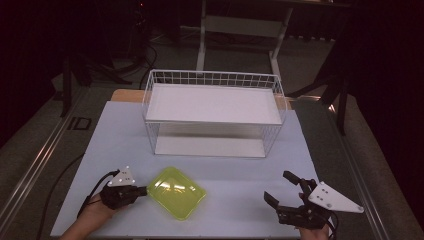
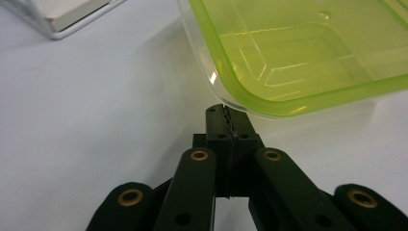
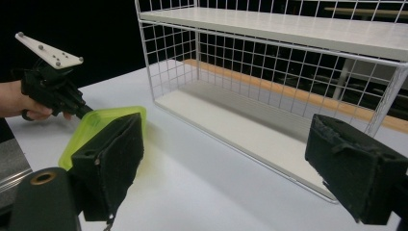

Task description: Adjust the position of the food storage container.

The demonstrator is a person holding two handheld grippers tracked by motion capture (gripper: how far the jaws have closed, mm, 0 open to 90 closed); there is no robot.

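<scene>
A translucent yellow-green plastic tray (image 1: pixel 176 192) lies on the pale table sheet near the front, left of centre. My left gripper (image 1: pixel 144 190) is at the tray's left edge. In the left gripper view its jaws are pressed together, and their tips (image 2: pixel 224 109) pinch the thin clear lip of the tray (image 2: pixel 308 53). My right gripper (image 1: pixel 280 187) rests at the front right with its jaws wide apart and nothing between them. The right gripper view has its two pads (image 3: pixel 111 161) spread wide, and beyond them the tray (image 3: pixel 103 122) and the left gripper (image 3: pixel 86 111) in a hand.
A white wire rack (image 1: pixel 214 111) with an upper shelf and a lower shelf stands across the middle of the table, behind the tray. Its open front faces me. The table sheet (image 1: pixel 235 175) ends close to both hands. Dark table legs and cables stand on the floor beyond.
</scene>
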